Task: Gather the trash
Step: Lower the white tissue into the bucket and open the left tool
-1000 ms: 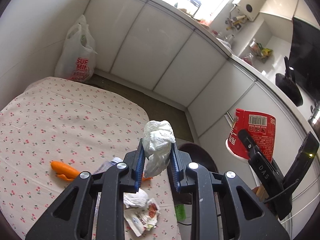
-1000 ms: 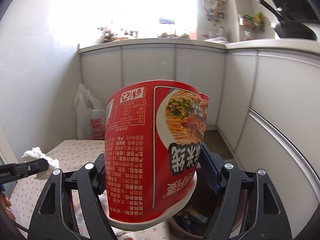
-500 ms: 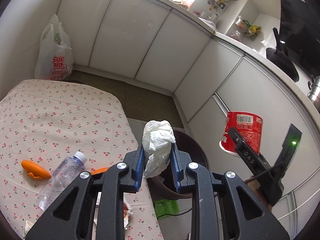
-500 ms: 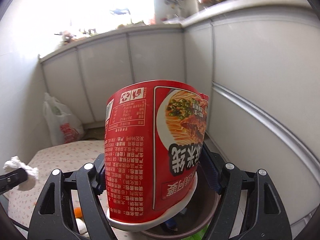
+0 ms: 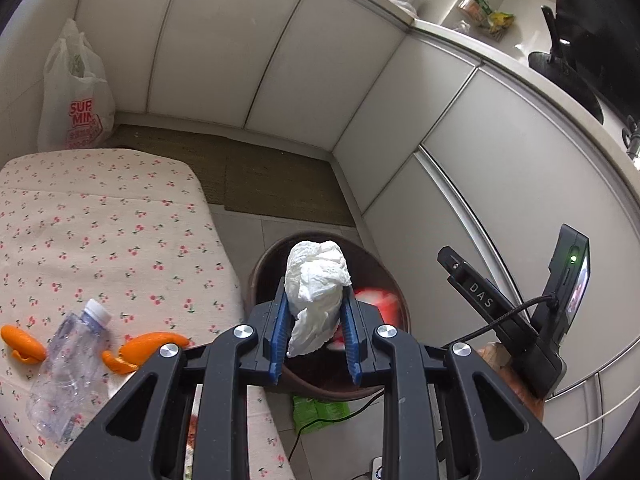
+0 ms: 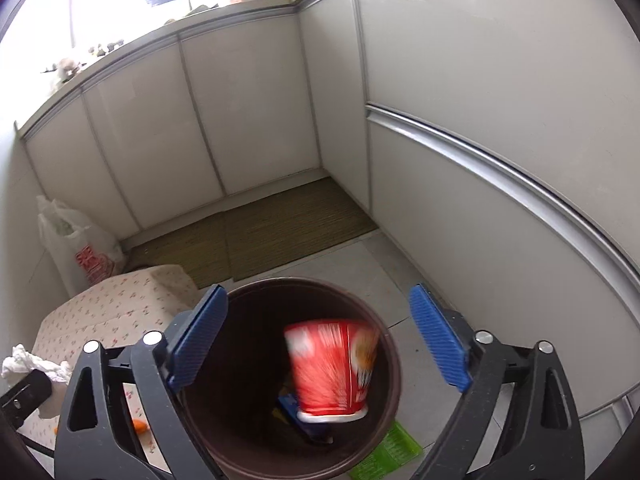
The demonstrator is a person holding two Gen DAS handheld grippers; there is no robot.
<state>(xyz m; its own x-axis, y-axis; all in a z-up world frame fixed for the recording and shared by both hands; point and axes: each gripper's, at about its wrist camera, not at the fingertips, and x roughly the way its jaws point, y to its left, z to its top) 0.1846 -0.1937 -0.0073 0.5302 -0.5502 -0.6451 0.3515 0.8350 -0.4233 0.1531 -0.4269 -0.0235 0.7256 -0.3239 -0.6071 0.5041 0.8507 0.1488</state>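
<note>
My left gripper [image 5: 316,320] is shut on a crumpled white tissue [image 5: 316,296] and hangs over the near rim of a dark brown bin [image 5: 264,268] on the floor. My right gripper [image 6: 318,340] stands above the same bin [image 6: 392,392] with its jaws opening and nothing between them. A red instant-noodle cup [image 6: 332,368], blurred, drops upside down into the bin; in the left wrist view the cup [image 5: 376,300] is a red smear behind the tissue. The right gripper [image 5: 508,292] also shows at the right of the left wrist view.
A table with a cherry-print cloth [image 5: 100,220] stands left of the bin and carries a clear plastic bottle [image 5: 68,372] and orange peels [image 5: 148,348]. A green wrapper [image 6: 388,456] lies on the floor by the bin. White cabinets [image 6: 480,140] close the corner; a white shopping bag [image 5: 72,96] leans there.
The right jaws have spread and let go of the noodle cup, which now falls into the bin. Both grippers moved over the bin and tilted down. The tissue stays gripped.
</note>
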